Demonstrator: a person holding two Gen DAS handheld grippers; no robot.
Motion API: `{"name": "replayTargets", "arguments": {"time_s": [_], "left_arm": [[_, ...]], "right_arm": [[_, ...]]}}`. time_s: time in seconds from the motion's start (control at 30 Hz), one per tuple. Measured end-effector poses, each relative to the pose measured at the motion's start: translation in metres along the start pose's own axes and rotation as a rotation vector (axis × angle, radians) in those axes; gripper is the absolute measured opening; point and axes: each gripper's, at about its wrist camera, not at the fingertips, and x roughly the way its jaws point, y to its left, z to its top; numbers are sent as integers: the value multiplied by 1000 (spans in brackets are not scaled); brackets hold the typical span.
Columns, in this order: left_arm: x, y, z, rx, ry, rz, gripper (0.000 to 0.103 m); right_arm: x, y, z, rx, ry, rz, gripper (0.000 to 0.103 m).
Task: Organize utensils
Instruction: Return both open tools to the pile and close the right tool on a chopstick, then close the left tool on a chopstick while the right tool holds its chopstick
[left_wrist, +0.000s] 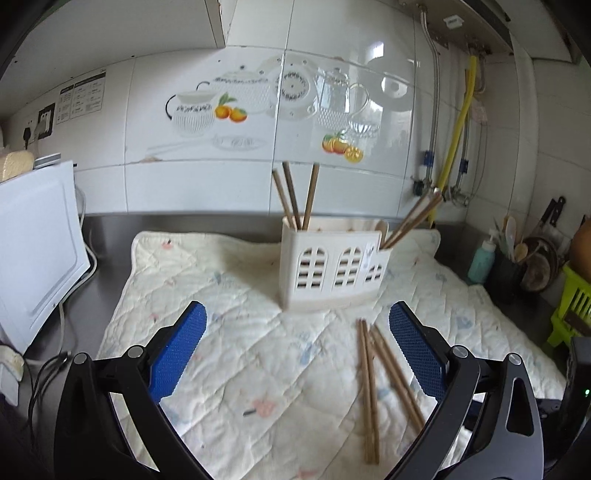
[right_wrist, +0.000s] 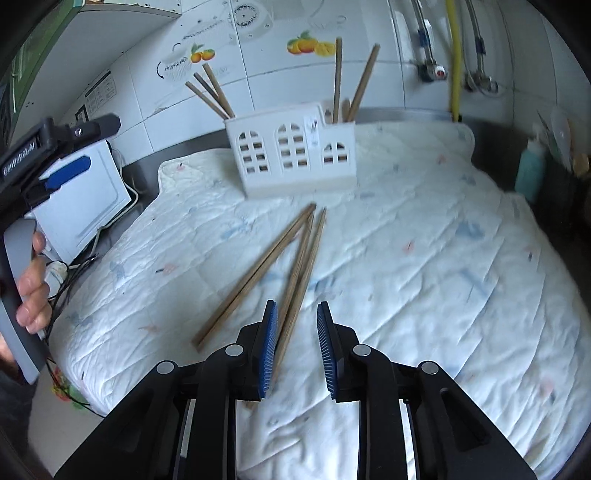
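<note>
Loose chopsticks on the mat, holder waiting behind

The right gripper (right_wrist: 295, 314) hangs low with jaws parted and empty, straddling the near ends of the loose chopsticks (right_wrist: 295, 266), probably lining up a pick; the left gripper (left_wrist: 297, 325) is spread wide, holding nothing. Beyond on the quilted mat (right_wrist: 424, 277), the white holder (right_wrist: 291, 155) keeps sorted chopsticks upright.

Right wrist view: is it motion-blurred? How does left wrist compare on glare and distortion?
Right wrist view: loose chopsticks and the quilted mat smear, teal bottle soft; right claw stays sharp. Left wrist view: mostly crisp, slight blur on the chopsticks, window glare on the wall tiles. Both views: fisheye bends the edges.
</note>
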Motion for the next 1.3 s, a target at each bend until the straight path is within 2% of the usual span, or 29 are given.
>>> {"name": "replayTargets", "arguments": {"time_s": [0.07,0.23,0.53,1.13,1.3], "left_arm": [[-2,2,-12,1,14,16,98],[-7,7,-33,-4,38,31,98],[-1,19,-49,-46,86,41,98],[8,18,-68,-55,142,27,98],[10,18,-72,-54,156,26,98]], "right_arm": [[1,2,-7,2,-3,-23,17],[7,1,-14,53,19,10,12],[25,-6,-16,135,50,37,10],[39,11,-15,99,74,-35,8],[41,9,-17,111,91,-22,9]]}}
